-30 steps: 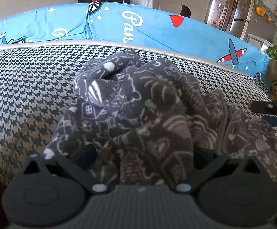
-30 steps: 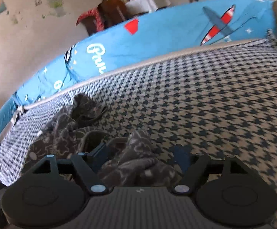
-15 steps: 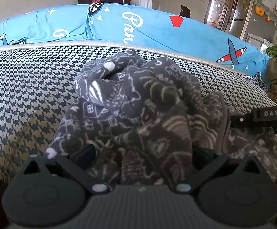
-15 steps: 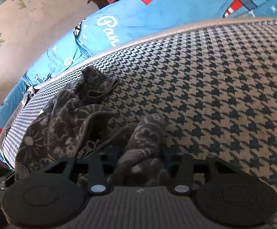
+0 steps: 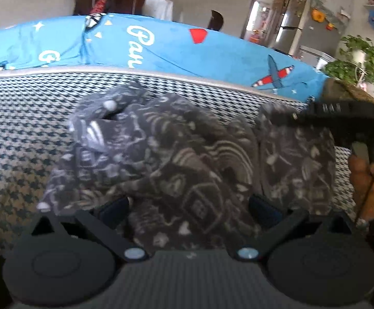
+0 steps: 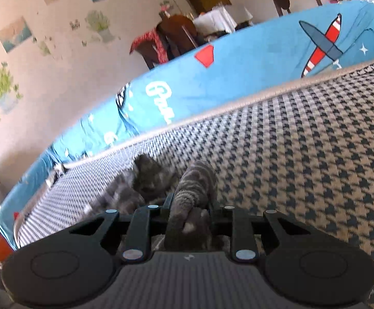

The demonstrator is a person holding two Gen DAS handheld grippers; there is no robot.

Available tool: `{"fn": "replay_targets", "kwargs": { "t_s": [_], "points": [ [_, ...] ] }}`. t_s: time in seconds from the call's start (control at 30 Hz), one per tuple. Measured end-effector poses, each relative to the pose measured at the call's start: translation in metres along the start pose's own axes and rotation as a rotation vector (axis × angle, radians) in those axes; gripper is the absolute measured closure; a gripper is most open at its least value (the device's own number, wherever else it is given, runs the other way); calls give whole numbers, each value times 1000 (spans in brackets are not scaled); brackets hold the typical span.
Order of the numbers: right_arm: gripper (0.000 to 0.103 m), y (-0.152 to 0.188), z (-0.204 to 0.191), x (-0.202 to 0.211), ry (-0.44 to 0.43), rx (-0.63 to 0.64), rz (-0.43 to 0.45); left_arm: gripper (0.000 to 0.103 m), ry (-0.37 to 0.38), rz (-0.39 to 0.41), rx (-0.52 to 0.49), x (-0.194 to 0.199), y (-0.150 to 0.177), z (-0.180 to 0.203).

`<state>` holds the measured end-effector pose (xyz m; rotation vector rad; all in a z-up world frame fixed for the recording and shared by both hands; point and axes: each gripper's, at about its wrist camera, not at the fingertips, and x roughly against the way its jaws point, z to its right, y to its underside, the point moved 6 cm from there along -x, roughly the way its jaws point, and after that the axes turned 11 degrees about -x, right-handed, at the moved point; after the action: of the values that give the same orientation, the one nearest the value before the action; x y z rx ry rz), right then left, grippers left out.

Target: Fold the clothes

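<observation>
**Fleece garment bunched on the bed, right hand-held gripper clamped on a fold**

While the dark grey patterned fleece garment [image 5: 176, 159] lies crumpled in a heap on the houndstooth bed cover [image 5: 19, 128], the right hand-held gripper [image 6: 189, 216] has its fingers drawn together on a raised fold at the heap's right side. The left hand-held gripper [image 5: 188, 206] has its fingers apart, with cloth bulging between them; no pinch is evident. In my judgement the garment is soft, thick and light, limp throughout, and clings to itself rather than sliding. Hold is best taken at a hem, cuff or seam edge, not mid-panel, where layers bunch. A zip cannot be confirmed. The blue printed blanket [image 5: 161, 49] borders the far side.
</observation>
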<state>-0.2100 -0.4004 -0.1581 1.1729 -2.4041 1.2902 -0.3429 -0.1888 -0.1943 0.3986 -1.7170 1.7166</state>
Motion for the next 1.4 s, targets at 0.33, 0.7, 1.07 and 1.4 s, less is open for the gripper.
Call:
{"fn": "replay_targets", "kwargs": {
  "t_s": [0.33,0.7,1.07,1.4],
  "points": [
    [79,-40,-34,1,-137,-1,45,0,-40,6,-84,-35,-27,29],
    [80,-93,-90,-5,-271,98,148,0,-224,122,-108,-81,-102,24],
    [85,-134,-86,-40,-239,77,192,0,-375,138,-148,-153,-175,-21],
    [84,-141,-19,-47,-41,24,225,0,-389,-99,-39,-251,-163,-52]
  ]
}}
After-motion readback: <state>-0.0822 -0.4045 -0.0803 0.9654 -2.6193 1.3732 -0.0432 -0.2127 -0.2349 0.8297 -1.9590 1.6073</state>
